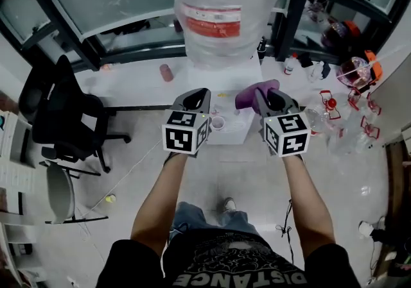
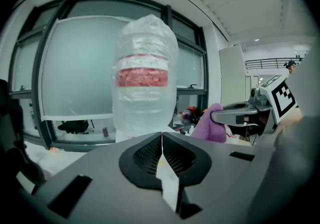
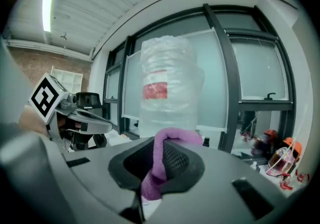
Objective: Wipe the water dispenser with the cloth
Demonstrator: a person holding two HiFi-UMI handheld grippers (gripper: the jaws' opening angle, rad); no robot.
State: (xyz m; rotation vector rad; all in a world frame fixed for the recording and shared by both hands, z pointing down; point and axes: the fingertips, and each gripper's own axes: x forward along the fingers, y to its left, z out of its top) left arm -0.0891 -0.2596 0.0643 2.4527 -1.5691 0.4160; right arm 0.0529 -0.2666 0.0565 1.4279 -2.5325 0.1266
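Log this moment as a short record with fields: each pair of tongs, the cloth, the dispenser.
left tongs: shut, nothing between the jaws
right tongs: shut on the purple fabric cloth
cloth state: a bunched strip pinched in the jaws, its end arching out past them
target: white box-shaped water dispenser, carrying a clear plastic-wrapped bottle with a red label
position: both tongs held side by side over the dispenser's front edge
contact: cannot tell whether the cloth touches the dispenser
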